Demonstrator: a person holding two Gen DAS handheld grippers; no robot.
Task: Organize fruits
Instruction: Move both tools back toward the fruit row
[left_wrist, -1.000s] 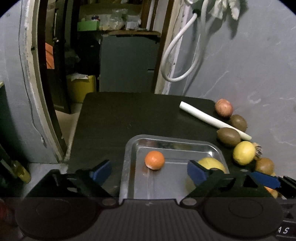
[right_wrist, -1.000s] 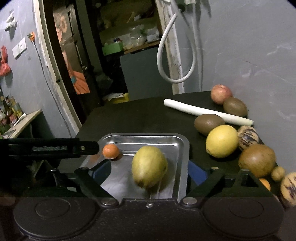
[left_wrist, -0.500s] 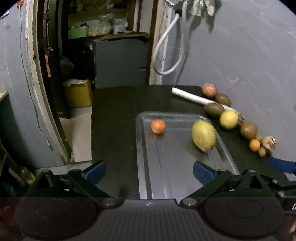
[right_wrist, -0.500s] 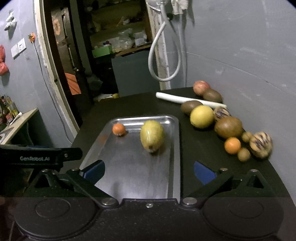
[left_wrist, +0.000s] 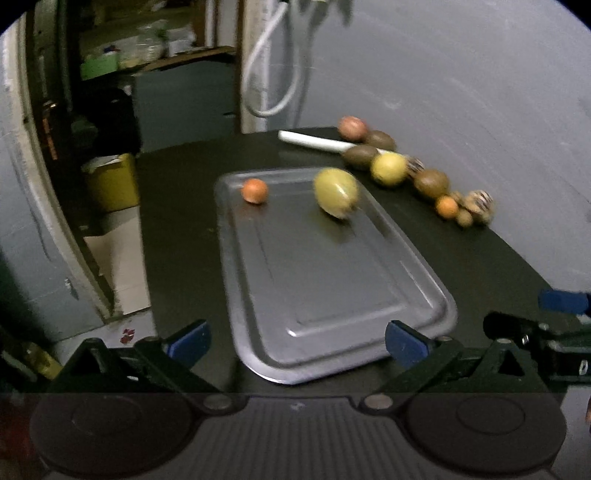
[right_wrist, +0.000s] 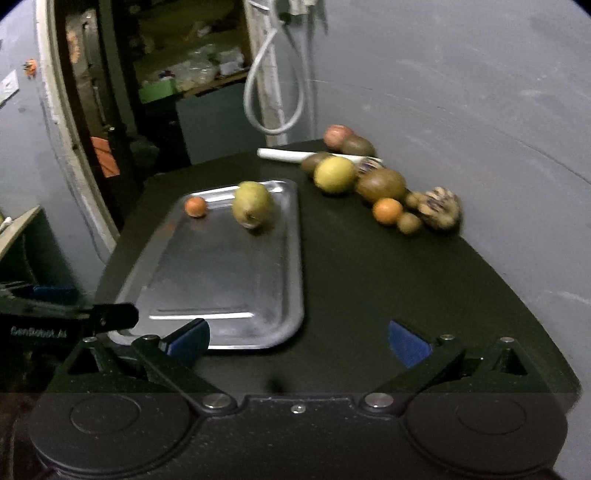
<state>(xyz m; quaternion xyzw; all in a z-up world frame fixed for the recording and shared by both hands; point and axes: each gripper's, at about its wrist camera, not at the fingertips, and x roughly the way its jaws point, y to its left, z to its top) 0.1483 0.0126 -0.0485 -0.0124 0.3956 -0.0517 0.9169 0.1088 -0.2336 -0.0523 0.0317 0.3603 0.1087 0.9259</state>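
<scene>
The metal tray (left_wrist: 332, 295) lies flat on the black table (right_wrist: 388, 295), its long axis running away from both cameras toward the far wall, and two fruits sit at its far end: a small orange fruit (left_wrist: 254, 190) near the far left corner and a large yellow-green oval fruit (left_wrist: 336, 192) to its right, apart from it, its longer side tilted across the tray; in the right wrist view the same pair shows as the orange one (right_wrist: 195, 206) and the oval one (right_wrist: 253, 204). The rest of the tray is bare metal. Along the right edge of the table, close to the grey wall (right_wrist: 480, 110), a row of loose fruit runs from far to near: a reddish fruit (right_wrist: 337, 135), brown kiwi-like fruits (right_wrist: 380, 185), a round yellow fruit (right_wrist: 334, 174), a small orange one (right_wrist: 386, 211) and a striped, mottled fruit (right_wrist: 439, 208), several touching each other. A white tube (left_wrist: 314, 141) lies on the table beside the far end of that row. The left gripper (left_wrist: 295, 341) is held low at the tray's near edge, level and pointing along the tray, its blue-padded fingers spread wide on either side of the near end and holding nothing. The right gripper (right_wrist: 297, 341) hovers just right of the tray over bare table, facing the same way, its fingers also spread wide and empty
</scene>
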